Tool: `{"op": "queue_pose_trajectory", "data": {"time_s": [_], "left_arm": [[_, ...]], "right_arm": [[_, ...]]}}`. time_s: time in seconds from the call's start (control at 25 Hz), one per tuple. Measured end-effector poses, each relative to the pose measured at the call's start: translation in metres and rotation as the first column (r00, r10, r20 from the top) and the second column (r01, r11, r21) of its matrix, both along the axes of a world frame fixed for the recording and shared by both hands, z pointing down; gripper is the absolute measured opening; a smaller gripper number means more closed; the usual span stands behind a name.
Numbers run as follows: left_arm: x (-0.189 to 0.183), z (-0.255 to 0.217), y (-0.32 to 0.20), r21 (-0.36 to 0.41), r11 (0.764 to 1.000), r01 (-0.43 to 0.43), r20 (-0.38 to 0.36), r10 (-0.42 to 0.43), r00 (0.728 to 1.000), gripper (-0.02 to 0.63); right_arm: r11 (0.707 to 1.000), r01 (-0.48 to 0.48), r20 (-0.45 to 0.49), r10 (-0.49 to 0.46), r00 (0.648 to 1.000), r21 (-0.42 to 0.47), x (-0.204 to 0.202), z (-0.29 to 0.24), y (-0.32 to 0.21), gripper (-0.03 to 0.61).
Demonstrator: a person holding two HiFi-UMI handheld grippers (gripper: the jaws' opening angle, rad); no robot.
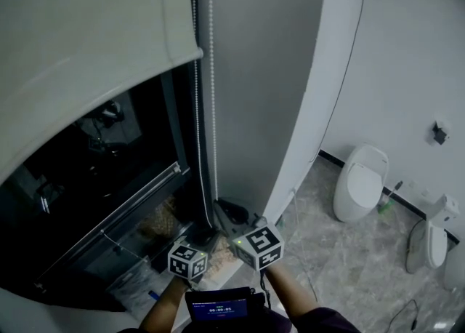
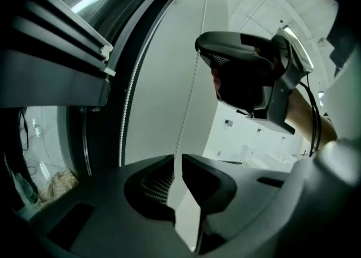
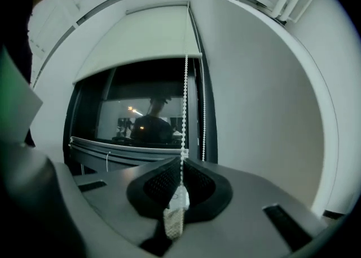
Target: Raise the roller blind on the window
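Note:
The pale roller blind (image 1: 87, 48) covers the upper part of the dark window; its bottom edge hangs partway up. A white bead chain (image 1: 212, 77) drops along the window's right side. Both grippers sit low by the sill. My right gripper (image 3: 180, 175) is shut on the bead chain (image 3: 184, 110), with slack beads bunched below the jaws. My left gripper (image 2: 176, 164) is just under it, jaws closed to a narrow slit on the same chain (image 2: 189, 105). The right gripper (image 2: 248, 76) shows above it in the left gripper view. In the head view the left gripper (image 1: 207, 237) and right gripper (image 1: 232, 214) stand side by side.
A grey wall panel (image 1: 269, 70) stands right of the chain. A white toilet (image 1: 360, 182) and another white fixture (image 1: 436, 241) stand on the marble floor (image 1: 341, 266) at right. The window's dark glass (image 1: 94, 179) reflects the room. A small screen (image 1: 218, 306) is at my chest.

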State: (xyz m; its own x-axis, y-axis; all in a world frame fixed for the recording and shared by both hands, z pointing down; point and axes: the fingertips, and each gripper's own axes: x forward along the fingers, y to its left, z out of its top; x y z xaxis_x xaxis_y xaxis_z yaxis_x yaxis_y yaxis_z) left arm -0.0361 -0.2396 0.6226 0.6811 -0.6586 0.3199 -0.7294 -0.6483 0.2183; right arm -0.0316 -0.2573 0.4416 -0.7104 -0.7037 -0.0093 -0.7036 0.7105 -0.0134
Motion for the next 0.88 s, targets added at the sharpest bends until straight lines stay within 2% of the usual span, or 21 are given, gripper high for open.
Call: {"op": "queue_pose_trajectory", "data": {"time_s": [0.12, 0.32, 0.52, 0.88], "left_arm": [[-0.013, -0.01, 0.001, 0.028, 0.999, 0.027, -0.053, -0.025, 0.998, 0.014], [-0.024, -0.07, -0.014, 0.137, 0.989, 0.058, -0.128, -0.04, 0.991, 0.014], [-0.019, -0.115, -0.029, 0.236, 0.971, 0.032, -0.112, -0.005, 0.994, 0.015], [-0.004, -0.132, -0.04, 0.298, 0.954, -0.021, -0.018, 0.028, 0.999, 0.017]], "right_arm": [[1.0, -0.008, -0.019, 0.008, 1.0, -0.01, 0.004, 0.012, -0.013, 0.02], [0.996, 0.008, -0.062, -0.013, 0.998, -0.091, -0.005, 0.057, -0.024, 0.02], [0.983, 0.014, -0.1, -0.033, 0.994, -0.185, -0.014, 0.117, -0.023, 0.02], [0.95, 0.014, -0.135, -0.058, 0.989, -0.312, -0.025, 0.192, -0.003, 0.02]]}}
